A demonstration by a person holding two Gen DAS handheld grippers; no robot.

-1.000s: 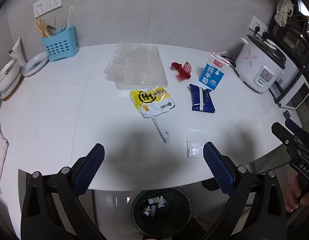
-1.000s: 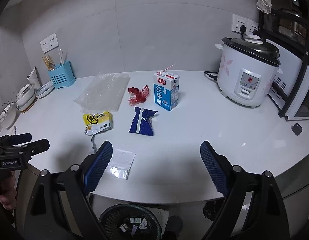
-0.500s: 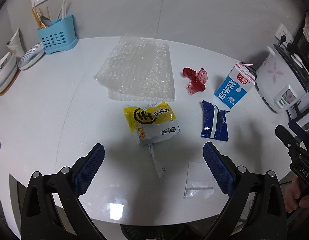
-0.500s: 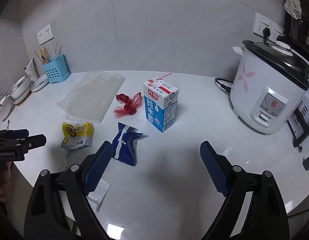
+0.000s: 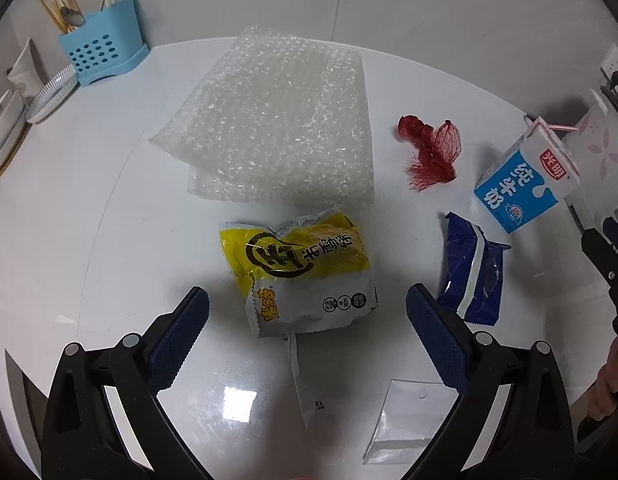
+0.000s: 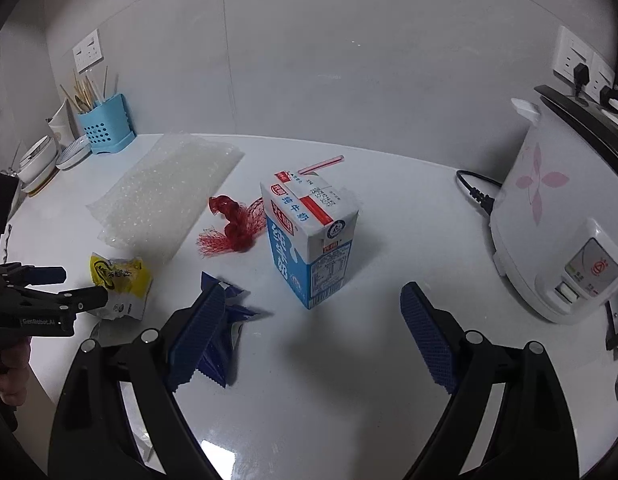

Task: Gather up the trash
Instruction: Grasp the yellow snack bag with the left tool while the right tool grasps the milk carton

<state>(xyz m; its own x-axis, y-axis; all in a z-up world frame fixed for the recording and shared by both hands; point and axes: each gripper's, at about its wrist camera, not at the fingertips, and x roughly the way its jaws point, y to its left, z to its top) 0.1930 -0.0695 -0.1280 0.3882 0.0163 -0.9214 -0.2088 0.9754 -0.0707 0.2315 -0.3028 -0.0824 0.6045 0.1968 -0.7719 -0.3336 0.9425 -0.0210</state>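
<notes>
On the white counter (image 5: 89,200) the trash lies spread: a yellow snack wrapper (image 5: 301,272) sits between the wide-open fingers of the left gripper (image 5: 307,320), with bubble wrap (image 5: 277,120) just behind it. To the right lie a red net (image 5: 429,152), a blue wrapper (image 5: 471,268) and a milk carton (image 6: 309,240). Facing the carton, the right gripper (image 6: 309,332) is also open and empty.

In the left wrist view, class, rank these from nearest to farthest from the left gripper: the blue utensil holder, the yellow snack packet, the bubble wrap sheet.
1. Yellow snack packet, just ahead of the left gripper.
2. Bubble wrap sheet, behind the packet, centre.
3. Blue utensil holder, far left, by the wall.
</notes>
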